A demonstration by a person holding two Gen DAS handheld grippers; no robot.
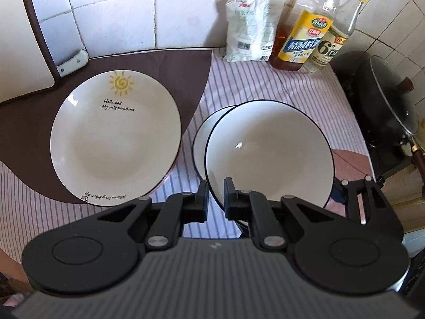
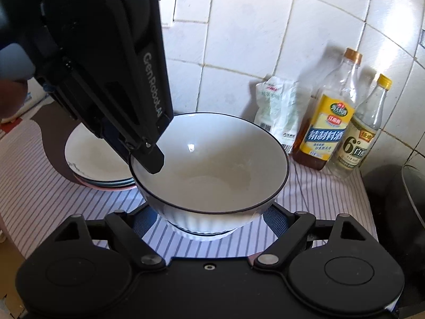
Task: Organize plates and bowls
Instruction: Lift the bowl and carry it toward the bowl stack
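Note:
My left gripper (image 1: 214,191) is shut on the near rim of a white bowl with a dark rim (image 1: 268,148), held just above a second like bowl (image 1: 204,133). In the right wrist view the left gripper (image 2: 148,156) clamps the held bowl (image 2: 212,164) at its left rim, over the lower ribbed bowl (image 2: 209,224). My right gripper (image 2: 209,212) is open, its fingers either side of the lower bowl. A white sun-print plate (image 1: 114,138) tops a stack of plates (image 2: 101,170) at the left.
A striped cloth (image 1: 265,85) covers the counter, with a brown mat (image 1: 164,69) under the plates. A white bag (image 1: 249,26) and two bottles (image 1: 305,29) stand at the tiled back wall. A dark lidded pot (image 1: 385,101) sits at the right.

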